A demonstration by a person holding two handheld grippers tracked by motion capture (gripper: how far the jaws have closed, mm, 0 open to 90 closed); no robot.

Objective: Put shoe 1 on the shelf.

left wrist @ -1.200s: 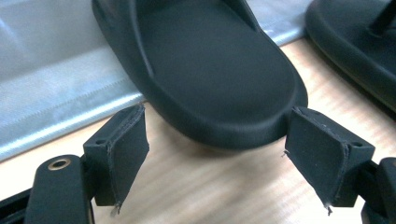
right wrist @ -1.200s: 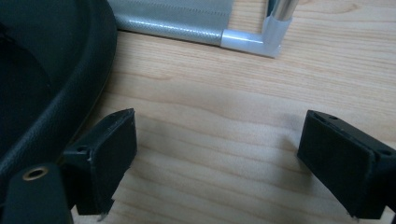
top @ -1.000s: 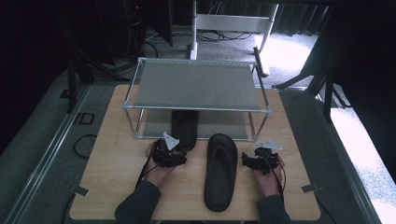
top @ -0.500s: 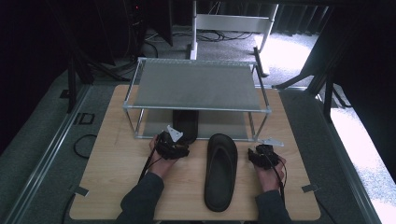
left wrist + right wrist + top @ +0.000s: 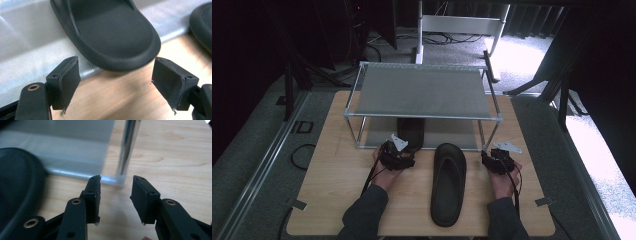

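while the left gripper (image 5: 398, 156) sits with its jaws spread wide and nothing between them, the heel of the shelved slipper (image 5: 112, 37) lies just ahead of the pads, centred in the gap. that slipper (image 5: 410, 132) rests on the lower shelf of the rack (image 5: 424, 92), heel hanging over the shelf's front edge toward the person, toe end hidden back under the top shelf. long axis runs front to back, roughly in line with the left gripper's reach, so the jaws stand either side of the heel's width. judgement: this is the relation the next move hangs on. a short push forward puts the heel between the pads, which are not touching it yet.

the second slipper (image 5: 448, 182) lies flat on the table (image 5: 332, 175), same front-to-back axis, between the two hands, toe near the rack's front edge. right gripper (image 5: 498, 161) is also spread and holds nothing; it points at the rack's front right post (image 5: 126, 150), with the second slipper's edge (image 5: 17, 185) off to its left.

left hand is clearly nearer the shelved slipper; right is nearer the one on the table but aimed past it.
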